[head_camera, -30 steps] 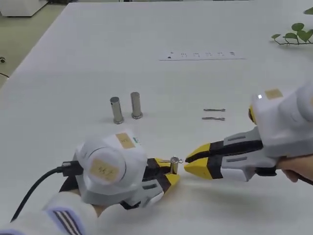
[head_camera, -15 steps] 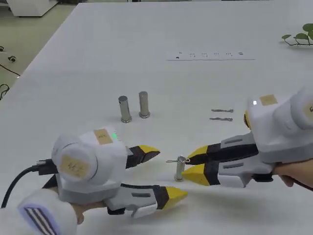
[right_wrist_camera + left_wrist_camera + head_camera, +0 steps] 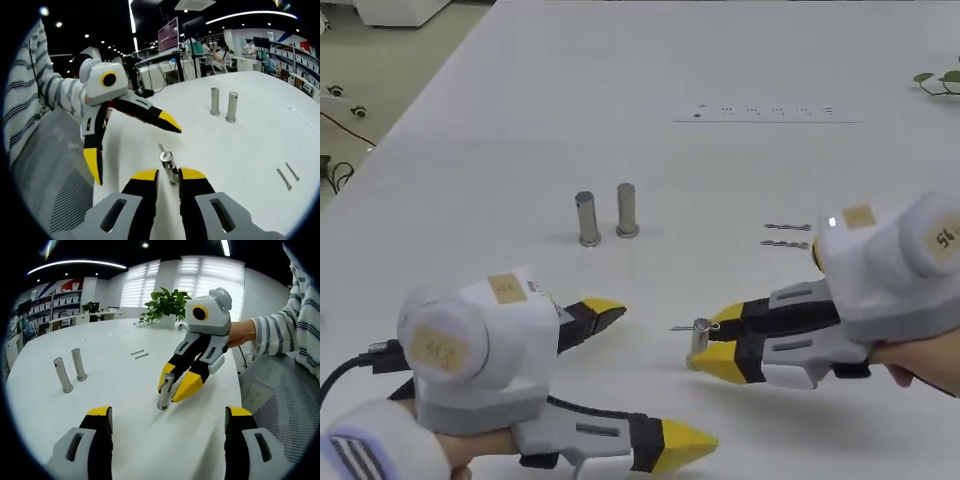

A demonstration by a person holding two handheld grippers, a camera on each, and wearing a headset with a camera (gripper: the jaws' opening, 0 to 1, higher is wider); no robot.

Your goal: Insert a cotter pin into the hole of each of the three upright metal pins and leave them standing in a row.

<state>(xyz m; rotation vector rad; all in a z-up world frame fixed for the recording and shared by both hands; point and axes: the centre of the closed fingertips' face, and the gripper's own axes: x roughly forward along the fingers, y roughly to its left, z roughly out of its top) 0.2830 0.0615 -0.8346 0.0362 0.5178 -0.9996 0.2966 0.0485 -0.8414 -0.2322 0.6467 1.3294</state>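
Note:
A short metal pin (image 3: 698, 338) stands on the white table (image 3: 650, 120) with a cotter pin (image 3: 681, 327) sticking out of its top to the left. My right gripper (image 3: 712, 342) is shut on this metal pin (image 3: 170, 166), its yellow tips on either side. My left gripper (image 3: 648, 376) is open wide, a little to the left of the pin (image 3: 165, 390) and apart from it. Two bare metal pins (image 3: 587, 218) (image 3: 627, 210) stand upright side by side farther back. Two loose cotter pins (image 3: 787, 235) lie flat to the right.
A paper strip with small marks (image 3: 765, 112) lies at the far side of the table. A potted plant (image 3: 940, 80) sits at the far right edge. The table's left edge (image 3: 415, 110) drops to the floor. A black cable (image 3: 350, 365) trails from my left gripper.
My left gripper has opened, let go of the metal pin and drawn back to the left. The pin with the cotter pin through it stays between the right gripper's tips.

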